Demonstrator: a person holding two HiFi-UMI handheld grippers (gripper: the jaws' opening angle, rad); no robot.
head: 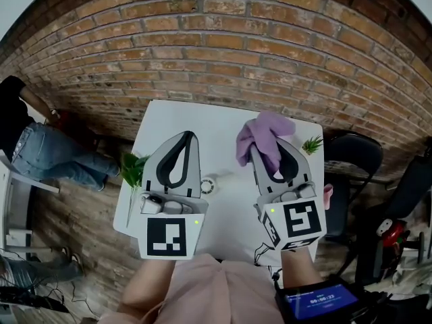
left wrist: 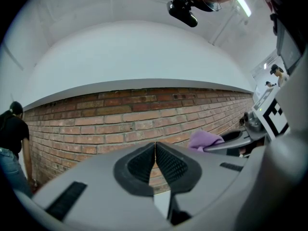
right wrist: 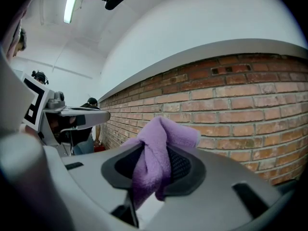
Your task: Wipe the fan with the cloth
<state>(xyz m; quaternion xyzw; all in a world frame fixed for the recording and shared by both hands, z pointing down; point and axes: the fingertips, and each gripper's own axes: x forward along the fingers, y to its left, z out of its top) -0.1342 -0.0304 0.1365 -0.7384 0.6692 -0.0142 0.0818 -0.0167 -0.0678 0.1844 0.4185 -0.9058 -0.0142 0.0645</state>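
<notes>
Holding both grippers level above the white worktop (head: pixel 216 123) and aimed at the brick wall (head: pixel 223 59), I judge that wiping has not yet begun. The right gripper (right wrist: pixel 154 153) has its fingers (right wrist: pixel 185 165) clamped on the purple cloth (right wrist: pixel 161 136). The grip is on a bunched fold, so a loose wad stands out past the tips and a tail hangs below. As I read it, this puts soft cloth foremost for rubbing, with the hard fingers well back from whatever is wiped. The left gripper (left wrist: pixel 155 148) has its fingers (left wrist: pixel 137 166) pressed together with nothing between them. It is free, probably so that it can steady the fan while the other wipes. The two grippers lie side by side, the left nearer the worktop's left edge and the right nearer its right edge, with the cloth out toward the far right corner. Between them, toward the near edge, a small white round thing (head: pixel 208 184) sits on the worktop just beside the left gripper. I take it to be the fan, though too little shows to be sure, and neither gripper touches it. One green sprig (head: pixel 132 167) sits at the left edge and another green sprig (head: pixel 312 144) by the far right corner, both away from the middle. The next move would be to tip the cloth downward onto the fan, and so light a thing may slide unless it is braced.
</notes>
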